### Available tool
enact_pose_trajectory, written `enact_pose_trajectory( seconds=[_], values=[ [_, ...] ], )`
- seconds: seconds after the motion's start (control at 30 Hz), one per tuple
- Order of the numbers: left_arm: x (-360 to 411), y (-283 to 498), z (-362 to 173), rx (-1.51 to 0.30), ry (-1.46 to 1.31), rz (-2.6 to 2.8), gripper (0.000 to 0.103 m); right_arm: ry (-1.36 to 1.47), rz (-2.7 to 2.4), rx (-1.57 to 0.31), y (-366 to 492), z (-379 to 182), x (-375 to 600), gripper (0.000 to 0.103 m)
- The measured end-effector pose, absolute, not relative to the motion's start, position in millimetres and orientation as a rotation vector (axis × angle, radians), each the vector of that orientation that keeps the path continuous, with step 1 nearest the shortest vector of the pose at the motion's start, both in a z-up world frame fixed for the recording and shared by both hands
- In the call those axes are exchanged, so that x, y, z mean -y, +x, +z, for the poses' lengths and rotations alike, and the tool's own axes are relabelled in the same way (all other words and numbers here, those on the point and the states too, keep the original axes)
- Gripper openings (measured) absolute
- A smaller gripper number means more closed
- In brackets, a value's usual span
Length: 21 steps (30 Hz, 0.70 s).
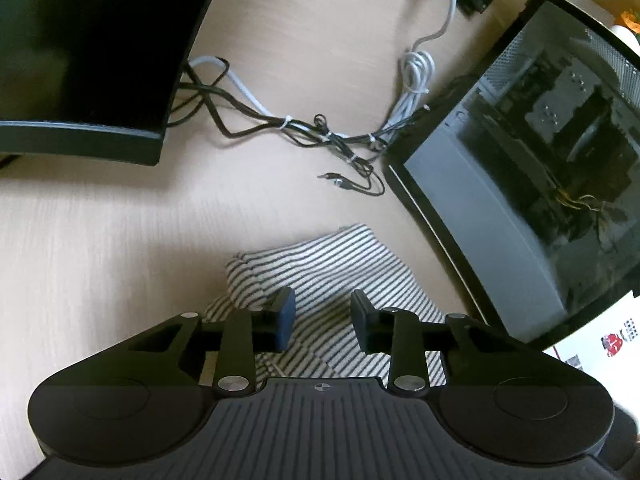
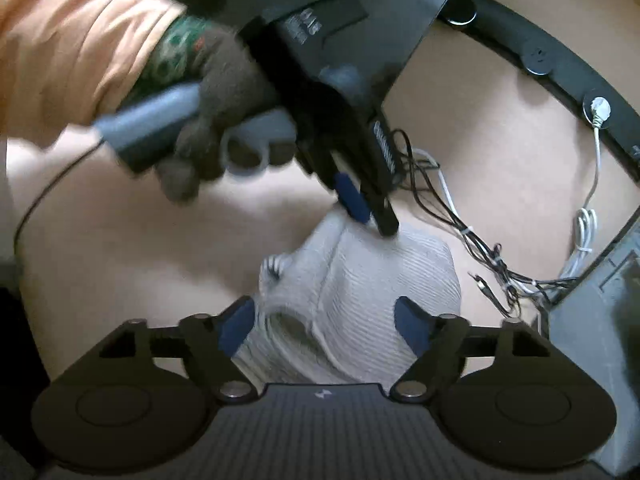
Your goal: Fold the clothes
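A white garment with thin dark stripes [image 1: 320, 276] lies bunched and folded on the light wooden table. My left gripper [image 1: 322, 320] hovers just above it with its jaws open and nothing between them. In the right wrist view the same garment [image 2: 360, 288] lies in a compact heap. My right gripper [image 2: 326, 326] is open wide over its near edge. The left gripper [image 2: 370, 210] shows there too, held by a gloved hand, its tips at the garment's far edge.
A black monitor [image 1: 88, 52] stands at the left. A glass-sided computer case [image 1: 532, 176] stands at the right. A tangle of black and white cables [image 1: 340, 140] lies behind the garment. A paper sheet [image 1: 612, 340] lies at the right.
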State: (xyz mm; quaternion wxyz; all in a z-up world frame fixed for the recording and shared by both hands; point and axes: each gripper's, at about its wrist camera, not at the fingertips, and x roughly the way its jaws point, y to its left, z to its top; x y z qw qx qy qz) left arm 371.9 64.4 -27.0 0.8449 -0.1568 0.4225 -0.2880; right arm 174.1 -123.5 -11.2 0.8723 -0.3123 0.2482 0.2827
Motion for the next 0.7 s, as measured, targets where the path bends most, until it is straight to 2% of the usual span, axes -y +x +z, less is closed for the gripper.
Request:
enact_pose_trajectory(
  seconds=[0.03, 0.07, 0.1, 0.13, 0.2, 0.27, 0.33, 0.4, 0.53, 0.7],
  values=[
    [-64, 372, -29, -0.892, -0.328, -0.61, 0.034, -0.661, 0.592, -0.519, 173, -16, 122, 0.079],
    [-65, 370, -28, -0.892, -0.33, -0.611, 0.034, -0.67, 0.594, -0.518, 172, -21, 121, 0.072],
    [-66, 369, -27, -0.891, -0.332, -0.612, 0.034, -0.678, 0.595, -0.518, 171, -26, 120, 0.043],
    [-68, 370, -23, -0.889, -0.349, -0.607, 0.035, -0.656, 0.585, -0.528, 175, -24, 121, 0.03],
    [-75, 363, -12, -0.871, -0.389, -0.612, 0.042, -0.585, 0.563, -0.533, 182, -15, 130, 0.015],
    [-85, 352, -2, -0.844, -0.423, -0.622, 0.044, -0.499, 0.528, -0.525, 188, 2, 148, 0.01],
    [-91, 339, 0, -0.855, -0.414, -0.644, 0.043, -0.361, 0.517, -0.553, 200, 16, 165, 0.009],
    [-86, 328, -9, -0.897, -0.364, -0.714, 0.037, -0.222, 0.504, -0.58, 212, 30, 183, 0.008],
    [-58, 306, -37, -0.957, -0.262, -0.806, 0.035, 0.03, 0.543, -0.614, 230, 48, 205, 0.008],
    [-45, 302, -51, -0.936, -0.295, -0.847, 0.038, 0.044, 0.668, -0.689, 239, 36, 175, 0.008]
  ],
)
